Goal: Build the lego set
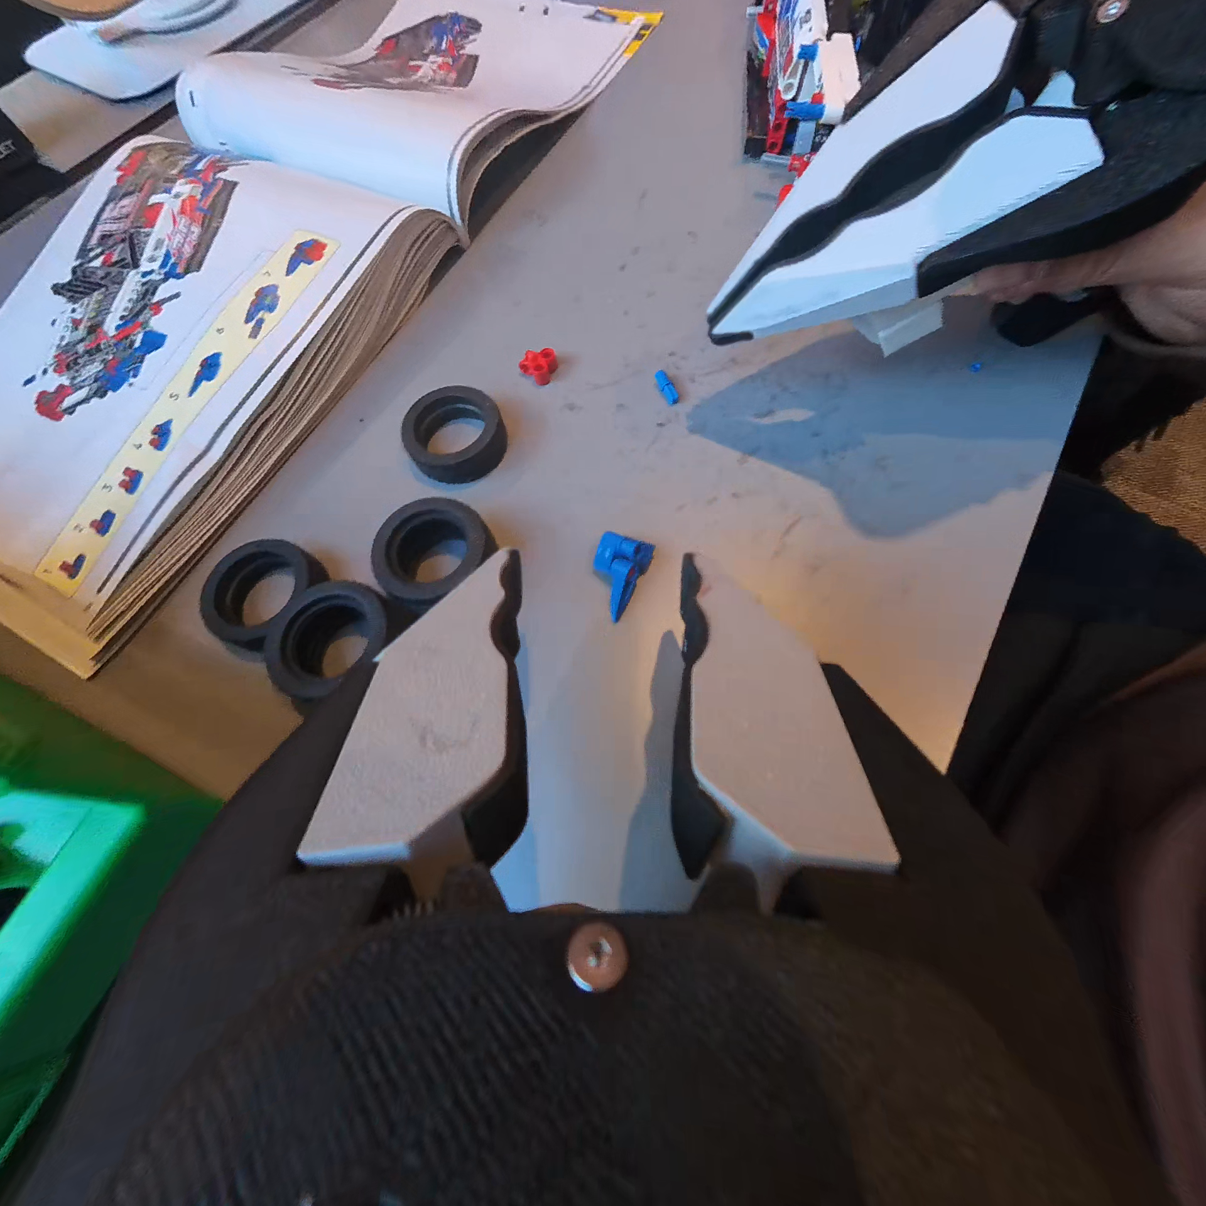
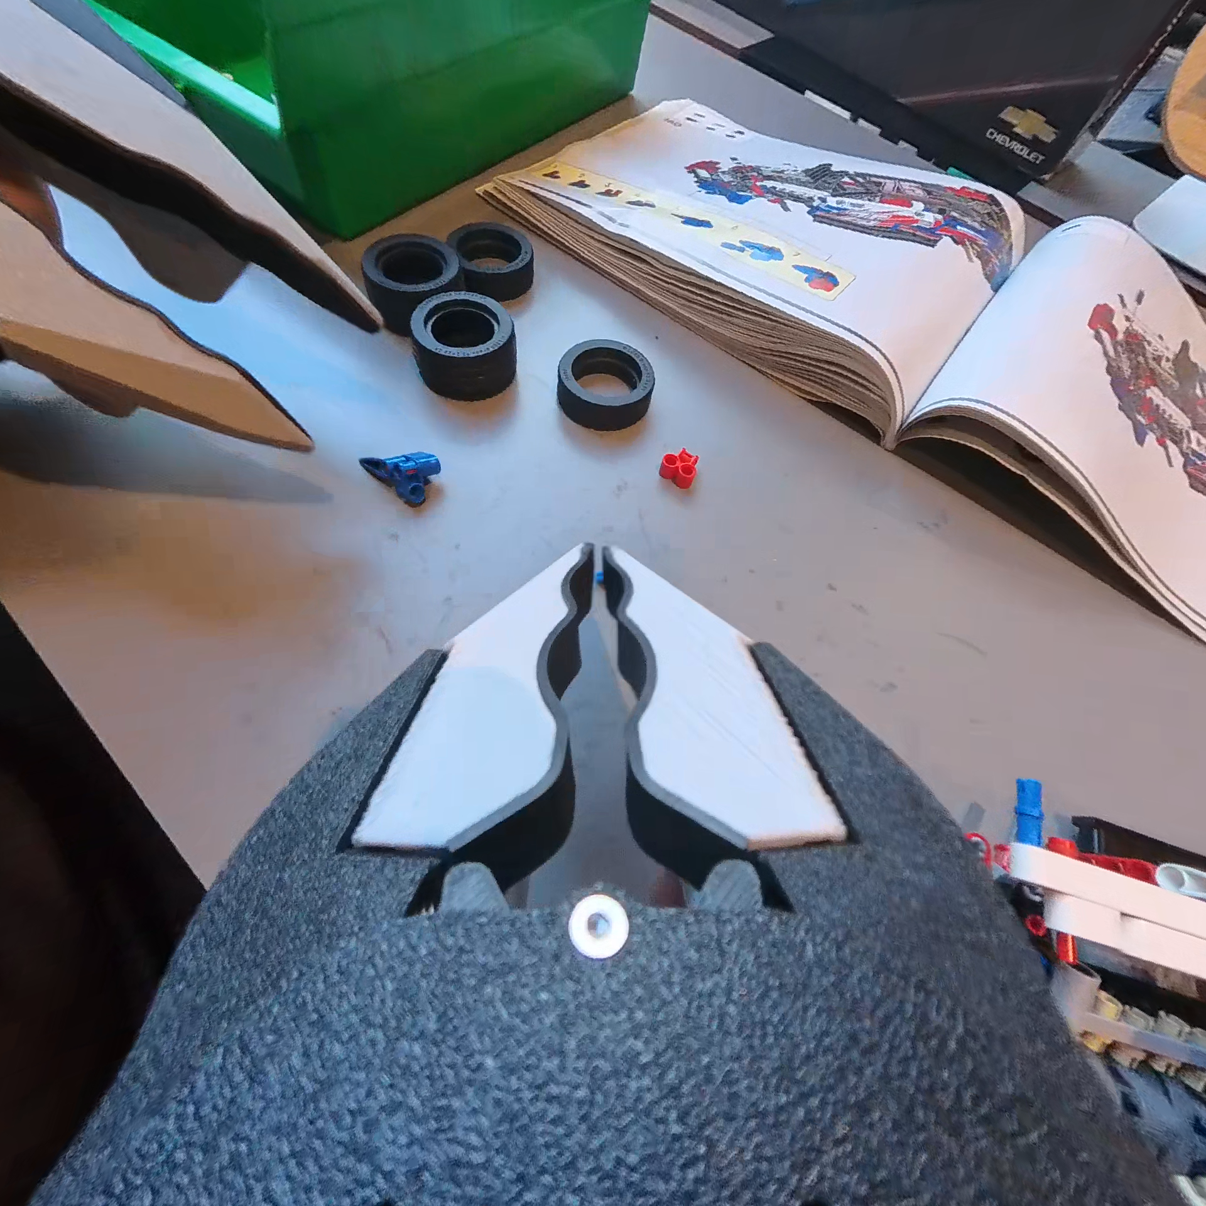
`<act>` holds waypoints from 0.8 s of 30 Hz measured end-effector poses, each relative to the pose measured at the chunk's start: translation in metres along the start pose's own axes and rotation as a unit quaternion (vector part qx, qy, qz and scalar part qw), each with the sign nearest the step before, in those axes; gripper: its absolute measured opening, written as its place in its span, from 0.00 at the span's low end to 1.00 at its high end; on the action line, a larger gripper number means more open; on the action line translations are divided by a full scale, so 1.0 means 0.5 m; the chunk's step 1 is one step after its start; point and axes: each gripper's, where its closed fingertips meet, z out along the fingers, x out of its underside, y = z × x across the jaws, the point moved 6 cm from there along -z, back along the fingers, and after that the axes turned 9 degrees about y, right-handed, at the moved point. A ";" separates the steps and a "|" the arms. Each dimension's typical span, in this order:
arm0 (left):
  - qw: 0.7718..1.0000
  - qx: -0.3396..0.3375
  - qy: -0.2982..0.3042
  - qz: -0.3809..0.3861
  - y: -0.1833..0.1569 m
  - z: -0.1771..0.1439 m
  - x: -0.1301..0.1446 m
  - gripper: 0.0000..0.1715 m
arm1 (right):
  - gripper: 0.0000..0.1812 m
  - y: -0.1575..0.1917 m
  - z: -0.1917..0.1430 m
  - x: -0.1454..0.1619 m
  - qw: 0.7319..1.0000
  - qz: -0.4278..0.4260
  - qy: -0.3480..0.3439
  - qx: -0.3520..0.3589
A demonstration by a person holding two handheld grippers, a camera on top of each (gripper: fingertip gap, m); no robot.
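Observation:
A small blue lego assembly [image 1: 623,568] lies on the grey table [image 1: 816,496], just ahead of my left gripper [image 1: 600,561], which is open and empty with the piece between its tips. In the right wrist view the assembly [image 2: 404,473] lies just beyond the left gripper's tips [image 2: 346,385]. A red connector [image 1: 538,365] [image 2: 679,468] and a blue pin [image 1: 665,386] lie farther on. My right gripper [image 2: 595,549] is shut and hovers above the table near the pin; a sliver of blue shows through its gap. It also shows in the left wrist view [image 1: 724,333].
Several black tyres [image 1: 453,434] [image 2: 605,385] lie left of the pieces. An open instruction book [image 1: 196,365] [image 2: 848,261] lies beyond them. A green bin [image 2: 424,98] and a black box [image 2: 979,65] stand behind. The partly built model [image 2: 1109,913] [image 1: 789,85] stands at the table's right. The gap from one gripper's tips to the other's is roughly 10 centimetres. The blue pin [image 1: 665,386] sits 4 centimetres or so from the ends of my right fingers.

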 end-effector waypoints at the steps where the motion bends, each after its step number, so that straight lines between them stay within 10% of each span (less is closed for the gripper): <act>1: 1.000 0.003 -0.002 -0.002 0.005 -0.005 0.006 0.27 | 0.04 0.000 0.000 0.000 1.000 -0.002 0.000 0.006; 24: 0.989 0.128 -0.069 0.005 0.021 -0.007 0.010 0.14 | 0.01 -0.031 0.034 -0.002 0.999 0.027 0.034 -0.017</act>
